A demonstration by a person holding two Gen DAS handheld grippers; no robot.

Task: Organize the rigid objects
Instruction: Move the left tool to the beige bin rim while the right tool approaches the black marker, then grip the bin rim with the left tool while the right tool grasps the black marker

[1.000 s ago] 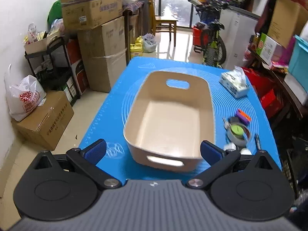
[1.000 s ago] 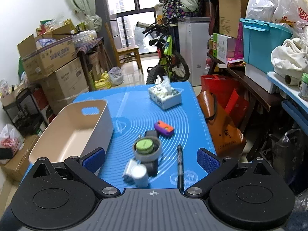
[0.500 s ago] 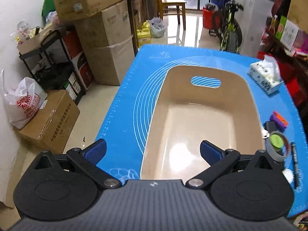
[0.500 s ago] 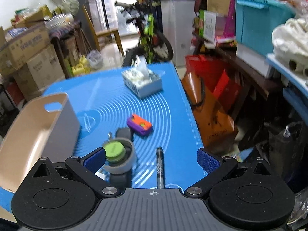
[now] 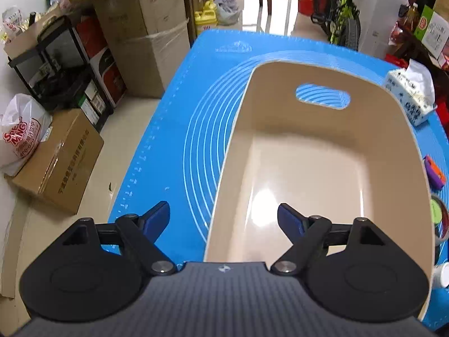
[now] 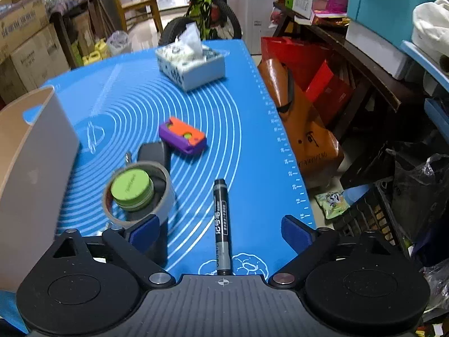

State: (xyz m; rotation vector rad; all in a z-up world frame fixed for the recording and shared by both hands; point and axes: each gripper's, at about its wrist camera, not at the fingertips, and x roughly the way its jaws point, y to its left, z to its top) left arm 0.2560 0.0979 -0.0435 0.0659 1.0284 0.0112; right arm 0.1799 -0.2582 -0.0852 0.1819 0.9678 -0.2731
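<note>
An empty beige bin (image 5: 308, 174) with handle slots stands on the blue mat (image 5: 190, 118). My left gripper (image 5: 223, 221) straddles the bin's near left wall, one finger outside and one inside. Its jaws are closing and the pads stand clear of the wall. In the right wrist view a black marker (image 6: 221, 216) lies lengthwise between the fingers of my right gripper (image 6: 220, 232). Those jaws are closing too, still wide of the marker. A tape roll (image 6: 164, 196) ringing a green-lidded jar (image 6: 132, 186) sits just left of the marker. A purple-and-orange block (image 6: 182, 137) lies beyond.
A dark grey object (image 6: 153, 153) lies behind the tape roll, and a tissue box (image 6: 193, 67) stands at the far end of the mat. The bin's wall (image 6: 33, 168) rises left of the right gripper. Cardboard boxes (image 5: 146, 28), bags and a bicycle (image 6: 204, 8) crowd the floor around the table.
Both grippers have come forward and down. The left now straddles the bin's left wall with its fingers closer together. The right has arrived over the marker, its fingers slightly narrower.
</note>
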